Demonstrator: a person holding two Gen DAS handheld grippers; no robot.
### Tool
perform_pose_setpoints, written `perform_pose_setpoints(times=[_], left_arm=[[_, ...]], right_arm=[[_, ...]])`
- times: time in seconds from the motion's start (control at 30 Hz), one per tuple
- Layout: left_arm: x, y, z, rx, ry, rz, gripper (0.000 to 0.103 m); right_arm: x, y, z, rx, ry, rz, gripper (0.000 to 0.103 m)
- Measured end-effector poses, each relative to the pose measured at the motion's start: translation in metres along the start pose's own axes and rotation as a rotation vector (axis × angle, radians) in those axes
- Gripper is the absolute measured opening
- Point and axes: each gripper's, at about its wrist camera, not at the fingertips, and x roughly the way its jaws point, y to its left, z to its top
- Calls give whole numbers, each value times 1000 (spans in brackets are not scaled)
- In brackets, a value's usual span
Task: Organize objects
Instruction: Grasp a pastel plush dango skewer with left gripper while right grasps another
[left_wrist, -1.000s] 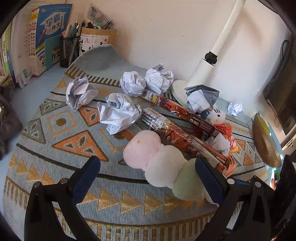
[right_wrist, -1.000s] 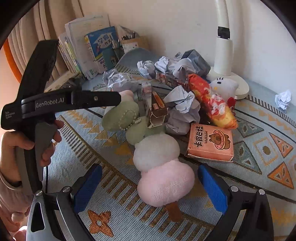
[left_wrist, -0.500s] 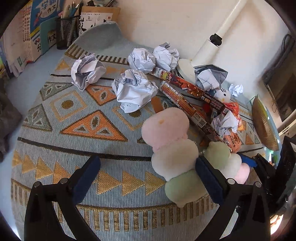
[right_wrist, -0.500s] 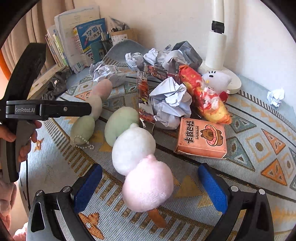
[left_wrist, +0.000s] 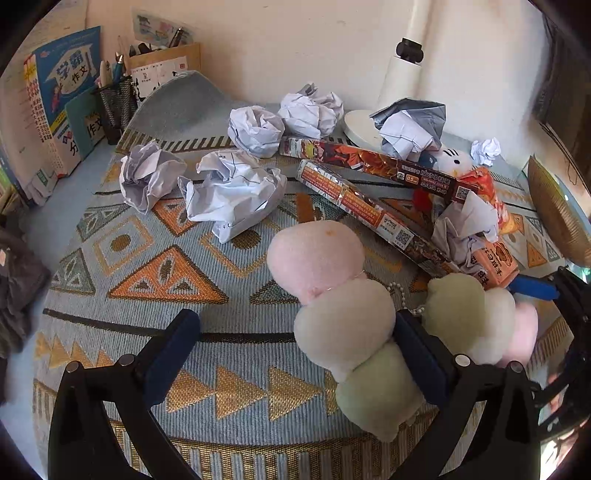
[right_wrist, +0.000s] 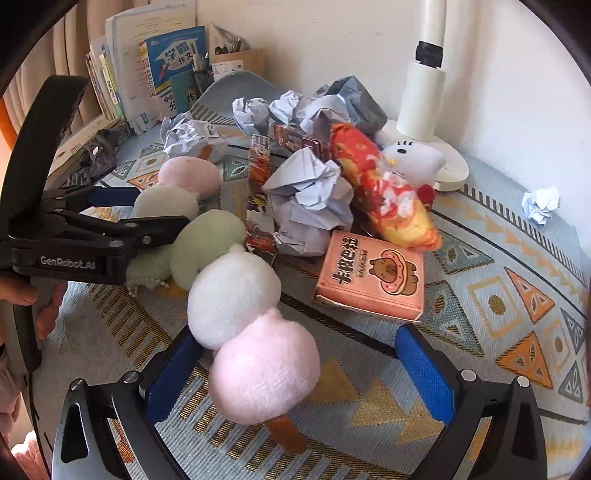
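Two dango plush skewers now lie side by side on the counter's patterned mat (left_wrist: 155, 280), having been drawn clear of the clutter. Left tongs (left_wrist: 295, 354) spread wide around the left skewer (left_wrist: 340, 314); right tongs (right_wrist: 295, 373) likewise wide around the right skewer (right_wrist: 236, 291): pairing apparently complete, paper balls (left_wrist: 232, 192) remaining

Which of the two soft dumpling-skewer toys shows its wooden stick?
The dango plush between the right gripper's fingers: a brown stick pokes below its pink ball. The other plush shows none.

"GenRobot.AI" stands on the left tongs (right_wrist: 110, 206); "作文" on a blue book (left_wrist: 68, 85).
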Motion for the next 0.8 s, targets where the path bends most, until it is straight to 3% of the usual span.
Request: perform_pose_setpoints(times=[0.2,0.37,0.47,0.5,0.53,0.6,0.8], left_arm=[[-14,41,-2,-34,82,-42,103],[-29,32,-4,-146,10,-120,102],[-12,3,-7,-83,66,19,103],[-9,-7,-10,-14,52,90,103],[-7,-12,-12,11,33,115,103],[-8,-9,-17,-21,-3,117,103],[-6,-8,-16,-18,-5,119,103]], right_arm=[[1,4,0,-12,4,-21,103],[1,4,0,-12,5,-21,103],[1,3,-1,-12,5,-21,103],[1,4,-1,-12,4,-20,103],[1,4,0,-13,5,-21,103],[1,4,-1,-13,4,-20,103],[0,4,-1,-17,3,-8,103]])
